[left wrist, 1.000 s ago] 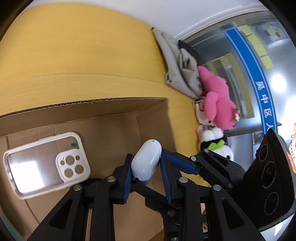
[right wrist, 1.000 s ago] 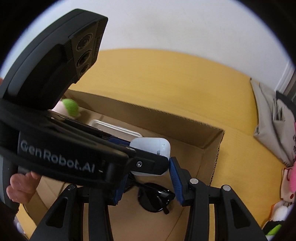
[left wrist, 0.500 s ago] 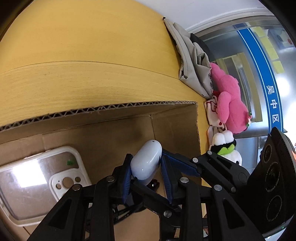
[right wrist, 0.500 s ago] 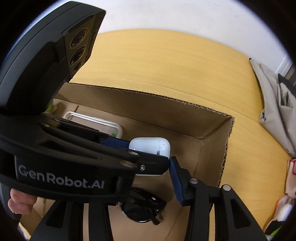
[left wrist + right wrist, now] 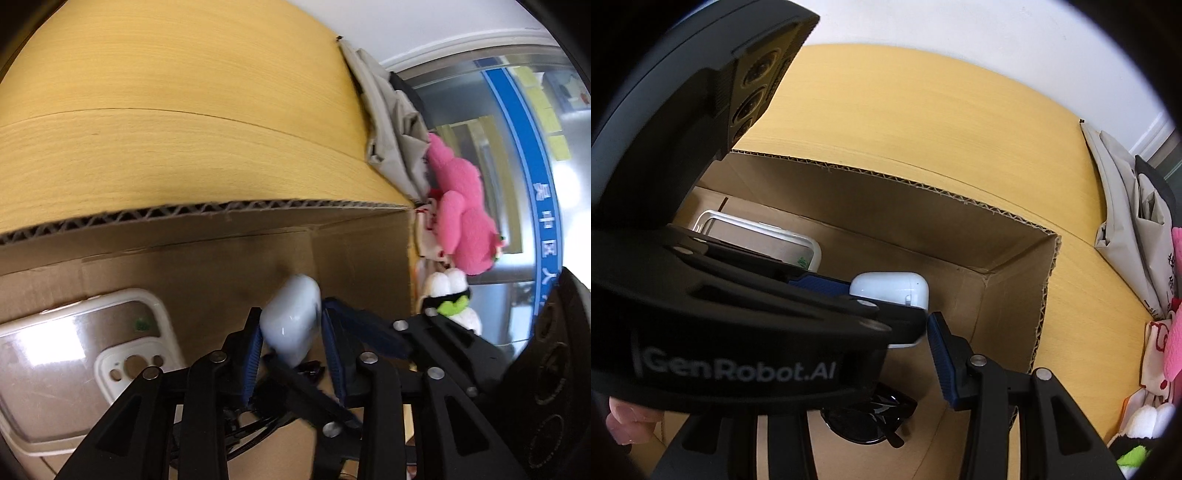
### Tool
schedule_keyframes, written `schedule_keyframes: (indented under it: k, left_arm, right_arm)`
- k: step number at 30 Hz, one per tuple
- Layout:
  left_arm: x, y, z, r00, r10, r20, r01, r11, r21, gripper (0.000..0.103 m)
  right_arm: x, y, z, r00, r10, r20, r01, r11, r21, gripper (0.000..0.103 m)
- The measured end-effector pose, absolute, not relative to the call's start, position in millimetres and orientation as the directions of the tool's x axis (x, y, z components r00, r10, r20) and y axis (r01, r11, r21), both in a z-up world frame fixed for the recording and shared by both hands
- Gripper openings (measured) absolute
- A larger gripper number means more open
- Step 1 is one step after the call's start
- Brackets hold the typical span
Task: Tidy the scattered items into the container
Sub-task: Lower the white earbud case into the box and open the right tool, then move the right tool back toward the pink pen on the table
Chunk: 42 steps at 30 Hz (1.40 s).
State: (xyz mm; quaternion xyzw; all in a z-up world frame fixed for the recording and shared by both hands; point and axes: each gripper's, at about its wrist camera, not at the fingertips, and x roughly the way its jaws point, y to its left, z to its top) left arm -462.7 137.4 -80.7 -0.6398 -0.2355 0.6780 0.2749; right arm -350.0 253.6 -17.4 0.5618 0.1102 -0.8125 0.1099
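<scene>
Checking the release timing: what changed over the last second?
Both grippers sank deeper into the cardboard box. The left gripper has just been opening around the white earbud case, now loose between its pads. Phone case and sunglasses stayed put.

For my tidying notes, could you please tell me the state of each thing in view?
Case: between left gripper's pads, above box floor.
Left gripper: jaws have just been opening; grip unclear.
Right gripper: open, empty.
Box: open-topped.
Phone cover: lying in box.
Sunglasses: lying in box.
</scene>
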Motion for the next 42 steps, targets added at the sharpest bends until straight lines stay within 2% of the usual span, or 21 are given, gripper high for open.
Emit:
schedule_keyframes:
  k: [2,3,7,9,13,15,17,19,21,24,28,32,36,42]
  left_arm:
    - [-462,133,-80,-0.036,0.704,-0.709,-0.044,-0.71,-0.703,0.045]
    - [-461,131,-78,-0.046,0.71,-0.703,-0.043,-0.705,-0.708,0.048]
    - [-458,129,-60,-0.079,0.7,-0.71,-0.066,-0.714,-0.697,0.048]
    - [-452,129,-47,-0.097,0.688,-0.719,-0.085,-0.726,-0.683,0.057]
    - [-432,128,-16,-0.132,0.67,-0.731,-0.139,-0.742,-0.655,0.059]
    - [-414,122,9,-0.174,0.653,-0.737,-0.165,-0.757,-0.632,0.064]
    - [-392,115,35,-0.236,0.623,-0.746,-0.202,-0.782,-0.589,0.068]
    - [-361,102,68,-0.321,0.599,-0.734,-0.242,-0.801,-0.548,0.078]
    - [-329,90,98,-0.413,0.56,-0.719,-0.255,-0.828,-0.499,0.092]
    - [-270,78,139,-0.554,0.475,-0.684,-0.26,-0.879,-0.4,0.099]
    - [-184,75,168,-0.68,0.366,-0.635,-0.283,-0.93,-0.233,0.102]
    - [-109,77,165,-0.743,0.296,-0.601,-0.271,-0.953,-0.135,0.102]
    - [-44,73,143,-0.773,0.232,-0.59,-0.226,-0.97,-0.085,0.102]
    - [10,65,98,-0.743,0.222,-0.631,-0.183,-0.975,-0.127,0.102]
  right_arm:
    - [-348,254,-17,-0.346,-0.061,-0.936,0.303,-0.952,-0.05,0.045]
    - [-347,255,-15,-0.353,-0.057,-0.934,0.302,-0.952,-0.056,0.05]
    - [-341,263,-2,-0.377,-0.072,-0.924,0.302,-0.952,-0.049,0.052]
    - [-336,262,7,-0.395,-0.079,-0.915,0.3,-0.953,-0.047,0.054]
    - [-325,253,29,-0.43,-0.094,-0.898,0.307,-0.951,-0.047,0.055]
    - [-307,255,49,-0.471,-0.091,-0.877,0.31,-0.948,-0.068,0.056]
    - [-285,255,71,-0.516,-0.106,-0.85,0.314,-0.947,-0.072,0.057]
    - [-258,261,93,-0.566,-0.115,-0.817,0.312,-0.946,-0.083,0.065]
    - [-220,266,120,-0.642,-0.099,-0.76,0.299,-0.945,-0.129,0.071]
    - [-173,278,147,-0.706,-0.133,-0.696,0.292,-0.95,-0.114,0.077]
    - [-93,270,174,-0.786,-0.134,-0.603,0.251,-0.961,-0.114,0.077]
    - [-29,257,173,-0.825,-0.108,-0.555,0.217,-0.967,-0.135,0.077]
    - [12,243,148,-0.815,-0.082,-0.574,0.193,-0.972,-0.136,0.077]
    - [56,232,119,-0.795,-0.1,-0.598,0.204,-0.973,-0.109,0.077]
